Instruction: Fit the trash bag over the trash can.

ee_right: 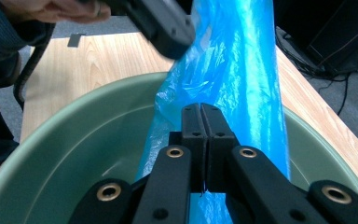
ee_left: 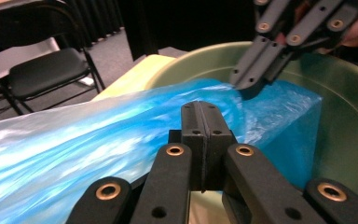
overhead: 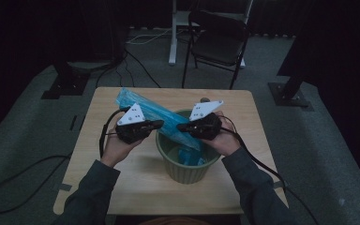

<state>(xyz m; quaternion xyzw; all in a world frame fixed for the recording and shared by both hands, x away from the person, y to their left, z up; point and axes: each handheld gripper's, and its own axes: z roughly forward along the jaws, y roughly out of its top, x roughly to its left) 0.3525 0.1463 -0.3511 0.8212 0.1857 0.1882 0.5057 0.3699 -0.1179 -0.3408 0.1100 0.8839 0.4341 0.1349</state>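
Note:
A long blue plastic bag (overhead: 140,105) runs from the table's back left down into a round green bin (overhead: 185,173). My left gripper (overhead: 161,124) is shut on the bag's film just left of the bin's rim; in the left gripper view its jaws (ee_left: 206,109) meet against the bag (ee_left: 98,140). My right gripper (overhead: 179,126) is over the bin, facing the left one, tips close together. In the right gripper view its jaws (ee_right: 200,112) are shut on the bag (ee_right: 242,70) above the bin (ee_right: 74,140). The bag's lower end lies inside the bin (ee_left: 349,116).
The bin stands near the middle of a small wooden table (overhead: 122,187). A black folding chair (overhead: 220,42) is on the floor behind the table. Cables (overhead: 9,187) trail across the grey carpet at the left. Dark stands flank the table.

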